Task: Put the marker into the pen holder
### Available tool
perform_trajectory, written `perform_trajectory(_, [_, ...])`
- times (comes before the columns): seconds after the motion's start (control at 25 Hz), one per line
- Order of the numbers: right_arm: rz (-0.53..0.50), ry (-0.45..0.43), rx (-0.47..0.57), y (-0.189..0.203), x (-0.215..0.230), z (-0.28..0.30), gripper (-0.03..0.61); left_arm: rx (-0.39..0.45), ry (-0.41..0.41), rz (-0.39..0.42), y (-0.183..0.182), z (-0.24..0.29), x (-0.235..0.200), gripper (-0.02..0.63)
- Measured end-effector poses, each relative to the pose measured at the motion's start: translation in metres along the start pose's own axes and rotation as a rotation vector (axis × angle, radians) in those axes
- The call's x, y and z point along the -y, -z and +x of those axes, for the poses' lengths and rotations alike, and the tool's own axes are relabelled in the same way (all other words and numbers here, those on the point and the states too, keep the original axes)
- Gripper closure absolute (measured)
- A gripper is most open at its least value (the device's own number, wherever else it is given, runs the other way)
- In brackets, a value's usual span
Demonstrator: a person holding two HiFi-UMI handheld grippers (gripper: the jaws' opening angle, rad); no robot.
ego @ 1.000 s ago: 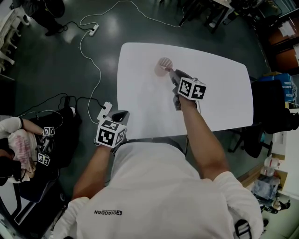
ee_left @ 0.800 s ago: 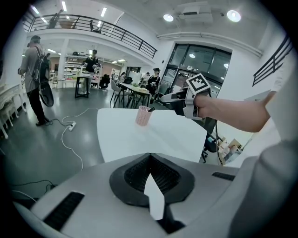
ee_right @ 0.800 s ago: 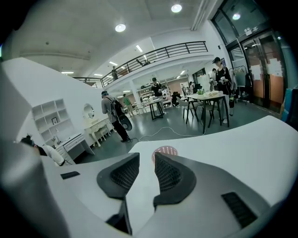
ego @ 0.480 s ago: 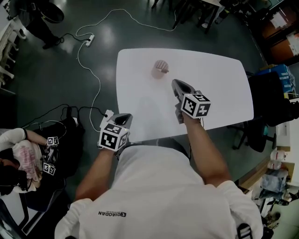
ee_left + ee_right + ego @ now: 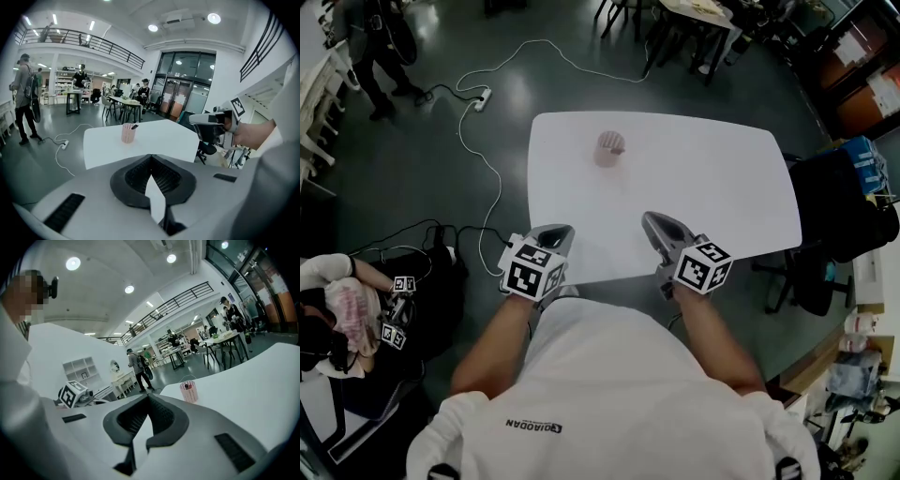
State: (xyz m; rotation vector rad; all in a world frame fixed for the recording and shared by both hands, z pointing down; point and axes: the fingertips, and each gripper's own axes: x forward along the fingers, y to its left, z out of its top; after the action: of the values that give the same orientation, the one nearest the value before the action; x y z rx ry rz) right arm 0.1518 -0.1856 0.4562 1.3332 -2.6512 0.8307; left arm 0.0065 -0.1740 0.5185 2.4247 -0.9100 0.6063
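Both hand-held grippers are empty and held low at the near edge of the white desk (image 5: 703,169), close to the person's body. The left hand-held gripper (image 5: 555,233) has its jaws drawn together with nothing between them; in its own view the ribbed pads (image 5: 161,176) meet at a point. The right hand-held gripper (image 5: 655,224) is likewise closed on nothing, its pads (image 5: 136,418) pressed together.

The pink mesh pen holder (image 5: 610,148) stands upright on the desk, well ahead of both hand-held grippers, toward the far edge. It lies ahead and a little to the right of the left one and ahead and to the left of the right one. The marker (image 5: 134,126) stands inside the pen holder, its dark end poking up past the rim and leaning to one side. From the right hand-held gripper's view the pen holder (image 5: 189,391) shows just right of the jaw line, with the marker's end (image 5: 187,386) visible at its mouth.

The two hand-held grippers are apart from each other, side by side. To the left of the left one, on the grey floor, a white cable (image 5: 492,155) runs to a power strip (image 5: 482,95). A black office chair (image 5: 830,220) stands beyond the desk edge to the right of the right hand-held gripper.
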Motion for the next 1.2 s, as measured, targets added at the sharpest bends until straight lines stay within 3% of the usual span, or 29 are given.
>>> perform_trajectory(0.16, [-0.094, -0.016, 0.006, 0.014, -0.022, -0.05, 0.56, -0.012, -0.009, 0.005, 0.006, -0.007, 0.039, 0.588])
perform_trajectory(0.28, [-0.175, -0.006, 0.006, 0.035, -0.037, -0.092, 0.56, -0.042, 0.018, 0.05, 0.025, -0.011, 0.08, 0.588])
perform_trajectory(0.68, [-0.06, 0.005, 0.004, 0.119, -0.045, -0.215, 0.56, -0.089, 0.03, 0.07, 0.086, -0.037, 0.204, 0.588])
perform_trajectory(0.96, [-0.03, -0.011, 0.031, 0.135, -0.065, -0.23, 0.56, -0.126, -0.021, 0.06, 0.118, -0.068, 0.212, 0.588])
perform_trajectory(1.2, [-0.072, 0.007, 0.048, 0.122, -0.074, -0.224, 0.56, -0.093, -0.017, 0.112, 0.085, -0.072, 0.2, 0.588])
